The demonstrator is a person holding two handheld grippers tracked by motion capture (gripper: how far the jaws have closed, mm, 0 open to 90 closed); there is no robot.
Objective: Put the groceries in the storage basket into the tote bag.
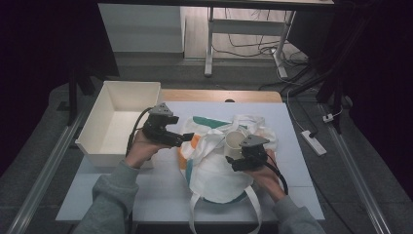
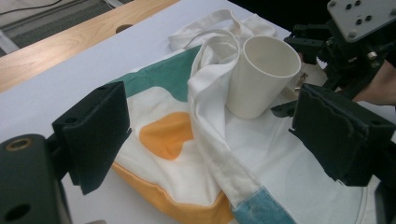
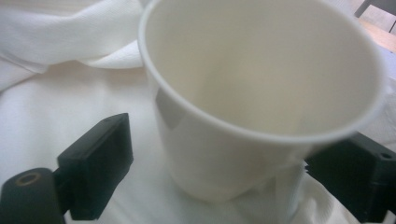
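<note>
— Where is the cup [image 3: 252, 93] seen?
— Upright on the bag [image 1: 214, 170], between the right gripper's [image 1: 237, 159] wide jaws; neither pad is pressed on it.
— The left gripper [image 2: 205, 140]?
— Held open over the bag, nothing gripped.

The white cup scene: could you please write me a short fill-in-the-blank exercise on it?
1. The white cup stands upright on a cloth ____.
2. The right tongs are ____, with the cup between them.
3. The box at the table's left is coloured ____.
Missing words: bag; open; white

place: lab | signs: dark curtains [image 1: 34, 58], floor cables [image 1: 253, 48], rig table [image 1: 292, 161]
</note>
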